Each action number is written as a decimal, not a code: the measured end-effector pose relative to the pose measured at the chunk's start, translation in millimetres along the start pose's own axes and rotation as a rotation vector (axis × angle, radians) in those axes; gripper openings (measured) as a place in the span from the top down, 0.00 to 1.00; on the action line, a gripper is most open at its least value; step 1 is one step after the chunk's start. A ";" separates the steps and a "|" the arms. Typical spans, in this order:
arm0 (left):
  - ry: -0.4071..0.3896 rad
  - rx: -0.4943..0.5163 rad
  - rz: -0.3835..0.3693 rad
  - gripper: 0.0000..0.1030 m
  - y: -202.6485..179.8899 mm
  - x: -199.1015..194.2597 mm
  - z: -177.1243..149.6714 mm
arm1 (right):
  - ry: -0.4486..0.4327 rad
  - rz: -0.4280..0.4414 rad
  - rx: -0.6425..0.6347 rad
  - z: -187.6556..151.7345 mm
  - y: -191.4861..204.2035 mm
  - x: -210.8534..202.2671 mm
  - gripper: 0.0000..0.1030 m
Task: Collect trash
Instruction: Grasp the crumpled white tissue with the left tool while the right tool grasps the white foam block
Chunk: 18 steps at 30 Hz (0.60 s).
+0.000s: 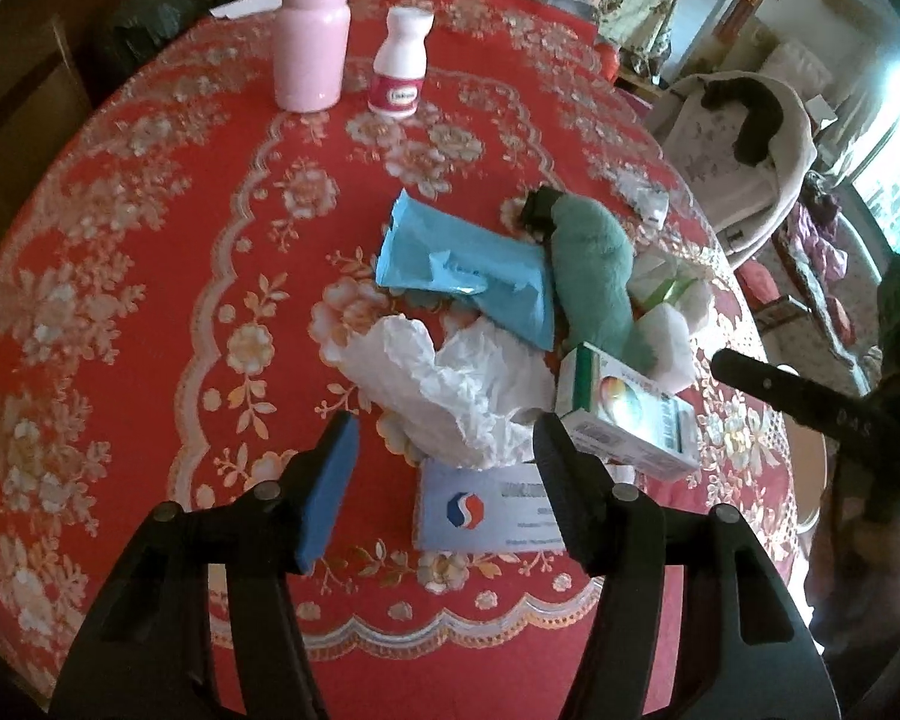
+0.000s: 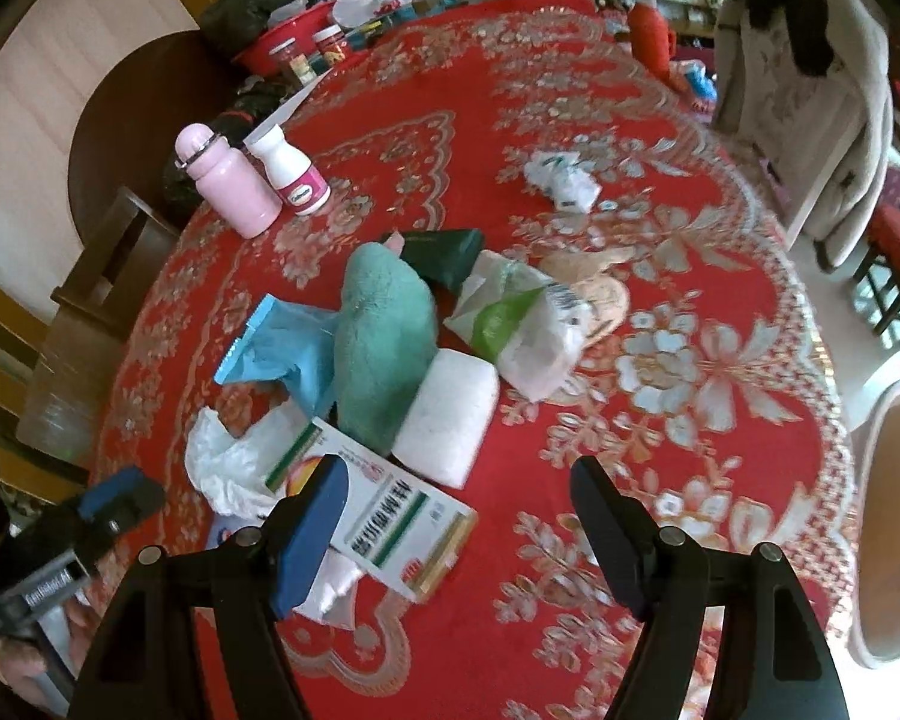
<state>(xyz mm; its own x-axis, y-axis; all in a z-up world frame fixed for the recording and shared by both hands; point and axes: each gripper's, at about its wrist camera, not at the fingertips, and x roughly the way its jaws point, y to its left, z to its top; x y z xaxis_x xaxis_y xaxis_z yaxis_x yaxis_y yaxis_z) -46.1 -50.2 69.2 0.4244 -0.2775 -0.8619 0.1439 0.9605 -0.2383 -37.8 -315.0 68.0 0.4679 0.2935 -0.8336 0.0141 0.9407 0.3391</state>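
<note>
Trash pile untouched mid-table: crumpled tissue (image 1: 444, 384), blue wrapper (image 1: 468, 270), medicine box (image 2: 384, 510), green-white packet (image 2: 510, 324) lumped around a green plush toy (image 2: 384, 348). Left gripper (image 1: 444, 468) hovers over the tissue, right gripper (image 2: 459, 510) by the box, both spread apart, empty. Judging by this, nothing collected yet; whole pile plus a stray wrapper (image 2: 561, 180) farther off remains.

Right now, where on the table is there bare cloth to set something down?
Bare cloth lies left of the blue wrapper, below the pink bottle, and on the right side, between the crumpled packet and the right claw. The middle is crowded: tissue, green cloth, box.
</note>
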 end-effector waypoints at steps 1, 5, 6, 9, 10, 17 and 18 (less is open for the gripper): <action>0.009 0.002 -0.005 0.42 1.1 4.8 1.3 | 0.008 0.007 0.013 2.5 0.4 6.0 0.28; 0.067 0.006 -0.015 0.42 2.6 28.9 6.6 | 0.032 0.022 0.047 8.3 0.1 23.5 0.28; 0.082 0.004 -0.026 0.42 2.8 35.4 8.2 | 0.038 0.027 0.055 9.3 -0.2 27.9 0.28; 0.105 0.003 -0.045 0.42 1.5 48.5 12.5 | 0.057 0.033 0.074 12.1 -0.7 41.2 0.35; 0.105 0.005 -0.048 0.43 0.4 51.7 13.5 | 0.063 0.033 0.078 13.1 -0.7 44.5 0.37; 0.127 0.017 -0.097 0.91 -0.4 63.3 18.6 | 0.083 0.064 0.165 16.8 -13.9 64.0 0.68; 0.121 0.013 -0.099 0.92 1.1 60.1 19.6 | 0.078 0.068 0.172 17.4 -14.8 63.2 0.70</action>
<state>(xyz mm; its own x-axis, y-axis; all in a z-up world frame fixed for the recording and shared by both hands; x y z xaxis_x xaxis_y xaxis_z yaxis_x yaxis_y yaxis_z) -3.0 -66.3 25.9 0.2964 -0.3653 -0.8824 0.1920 0.9279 -0.3197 7.0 -313.4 17.8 0.4028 0.3737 -0.8355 0.1385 0.8775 0.4592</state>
